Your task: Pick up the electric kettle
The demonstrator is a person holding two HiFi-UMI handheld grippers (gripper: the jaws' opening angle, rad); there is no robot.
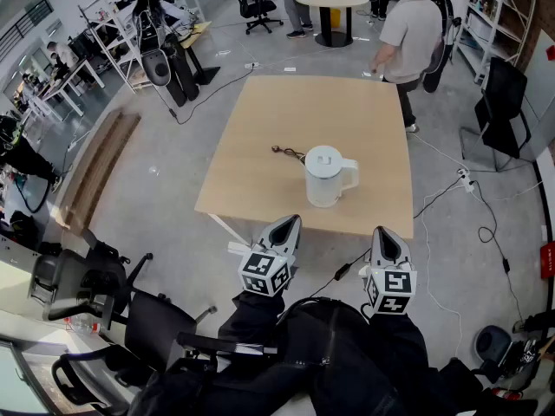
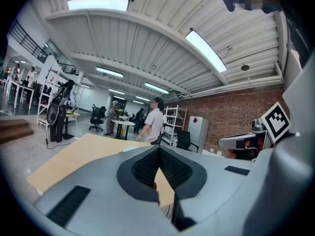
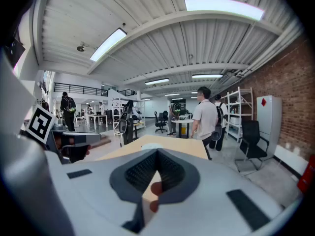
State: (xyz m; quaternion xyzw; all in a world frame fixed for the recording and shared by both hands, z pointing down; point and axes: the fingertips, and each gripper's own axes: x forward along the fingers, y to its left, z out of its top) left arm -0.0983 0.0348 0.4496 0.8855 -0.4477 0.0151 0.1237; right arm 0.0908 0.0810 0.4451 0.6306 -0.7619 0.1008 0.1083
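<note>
The white electric kettle point(image 1: 325, 176) stands upright on the wooden table point(image 1: 260, 137), near its front edge, with the handle to the right. My left gripper point(image 1: 290, 221) hangs just short of the table's front edge, left of the kettle and apart from it. My right gripper point(image 1: 382, 231) is level with it, right of the kettle. In both gripper views the jaws meet at the tips with nothing between them: left gripper point(image 2: 158, 150), right gripper point(image 3: 157, 152). The kettle's lid point(image 3: 151, 145) only just peeks over the right jaws.
A dark cable point(image 1: 286, 152) lies on the table behind the kettle. A person point(image 1: 412, 33) stands at the table's far right corner. Office chairs point(image 1: 104, 284) crowd the near left. A black chair point(image 1: 503, 102) and floor cables point(image 1: 464, 180) are on the right.
</note>
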